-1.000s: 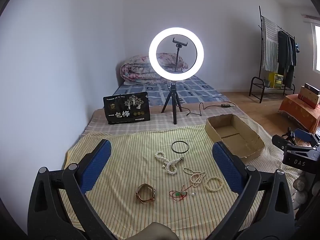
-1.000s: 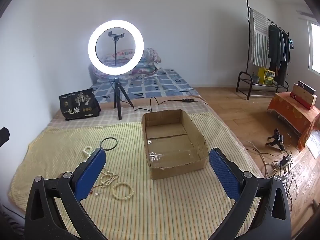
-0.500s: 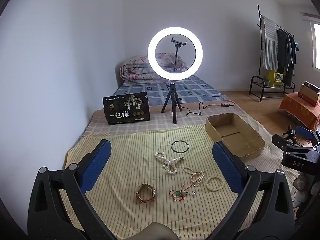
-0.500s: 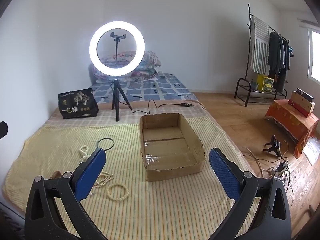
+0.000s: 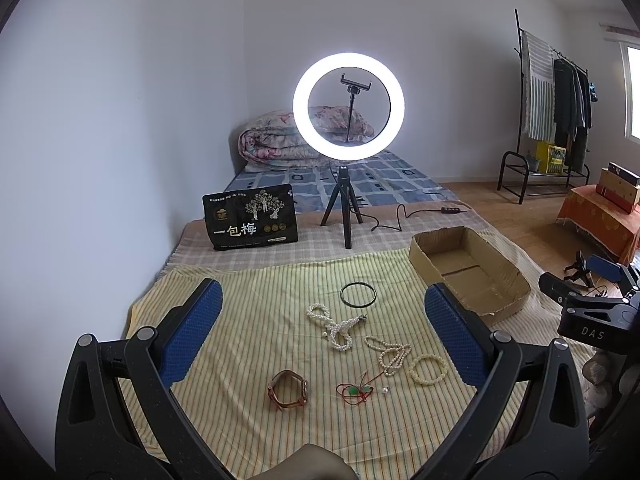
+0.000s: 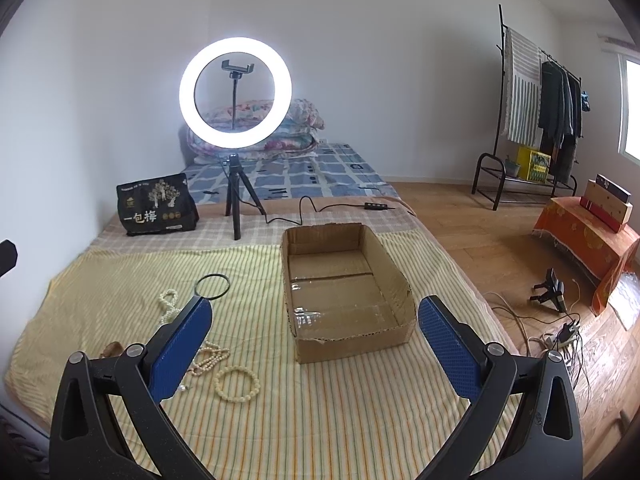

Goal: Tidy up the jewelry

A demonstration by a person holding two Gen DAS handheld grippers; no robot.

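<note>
Jewelry lies on a yellow striped cloth (image 5: 248, 320): a black bangle (image 5: 358, 294), a white pearl necklace (image 5: 334, 326), a beaded strand (image 5: 390, 354), a cream bead bracelet (image 5: 429, 369), a red cord with a green pendant (image 5: 356, 391) and a brown leather watch (image 5: 288, 390). An empty cardboard box (image 6: 340, 280) stands to their right. My left gripper (image 5: 322, 328) is open and empty above the jewelry. My right gripper (image 6: 314, 332) is open and empty in front of the box. The bangle (image 6: 212, 285) and bracelet (image 6: 237, 383) also show in the right wrist view.
A lit ring light on a tripod (image 5: 348, 120) and a black printed bag (image 5: 251, 222) stand behind the cloth. A cable (image 6: 320, 210) runs past the box. A clothes rack (image 6: 536, 100) and floor cables (image 6: 560, 328) are at the right.
Both grippers have drifted slightly; the right wrist view shifted a little so the box sits nearer its centre. Nothing was taken hold of or moved.
</note>
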